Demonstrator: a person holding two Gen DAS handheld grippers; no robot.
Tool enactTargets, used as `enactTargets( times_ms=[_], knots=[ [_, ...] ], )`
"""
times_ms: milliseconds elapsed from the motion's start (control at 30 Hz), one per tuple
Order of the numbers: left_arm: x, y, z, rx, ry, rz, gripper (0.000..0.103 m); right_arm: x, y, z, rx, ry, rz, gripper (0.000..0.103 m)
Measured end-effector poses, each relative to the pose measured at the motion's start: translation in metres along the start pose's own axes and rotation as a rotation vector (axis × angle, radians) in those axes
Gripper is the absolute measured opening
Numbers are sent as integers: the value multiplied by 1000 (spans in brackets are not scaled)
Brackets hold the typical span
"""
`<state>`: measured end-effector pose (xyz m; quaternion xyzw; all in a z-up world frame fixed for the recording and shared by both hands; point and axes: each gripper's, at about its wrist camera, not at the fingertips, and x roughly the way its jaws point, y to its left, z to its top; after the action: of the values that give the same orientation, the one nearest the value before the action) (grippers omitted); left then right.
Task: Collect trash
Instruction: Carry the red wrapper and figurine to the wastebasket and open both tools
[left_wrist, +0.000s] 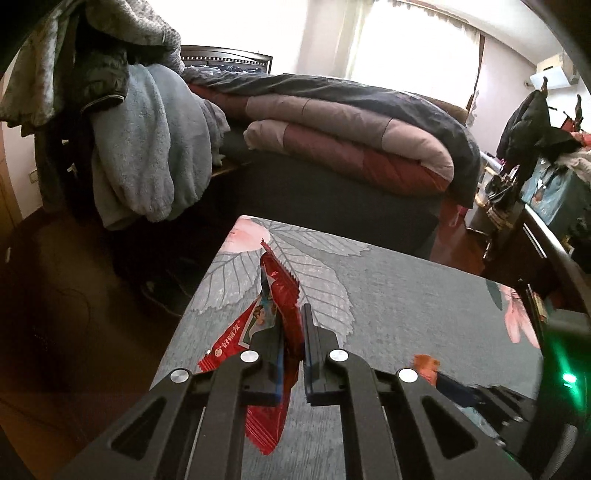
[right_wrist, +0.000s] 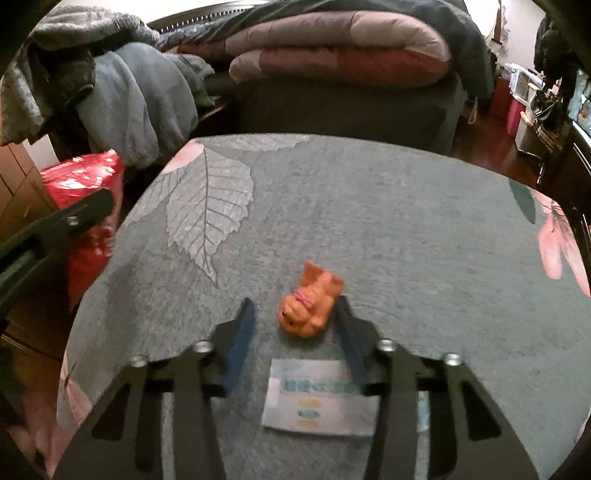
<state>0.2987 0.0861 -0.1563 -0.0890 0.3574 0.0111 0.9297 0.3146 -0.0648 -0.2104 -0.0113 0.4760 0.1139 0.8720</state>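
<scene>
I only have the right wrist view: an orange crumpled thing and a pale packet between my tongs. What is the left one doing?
Observer: The left tongs are shut on a red snack wrapper, lifted above the leaf-print tabletop.
Operator: Is any other wrapper lying on the table over there?
Observer: No; the left view shows only the orange piece at its lower right, the same one ahead of your right tongs.
Operator: Does the wrapper have markings?
Observer: Yes, white characters on a red corner sticking out left of the fingers.
</scene>
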Motion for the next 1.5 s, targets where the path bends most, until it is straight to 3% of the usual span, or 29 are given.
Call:
enactTargets(
  times_ms=[267, 567, 1033, 1500],
  knots=[
    [-15, -7, 1, 25, -11, -34, 8, -29, -9, -8, 4, -73, 11, 29],
    [-44, -53, -5, 83, -28, -123, 8, -96, -80, -52, 118, -151, -3, 29],
    [-66, -188, -44, 270, -1, -283, 8, -155, -181, -146, 266, -190, -83, 29],
    [-69, -335, -84, 460, 46, -452, 8, -203, -293, -213, 472, -255, -190, 29]
  ],
)
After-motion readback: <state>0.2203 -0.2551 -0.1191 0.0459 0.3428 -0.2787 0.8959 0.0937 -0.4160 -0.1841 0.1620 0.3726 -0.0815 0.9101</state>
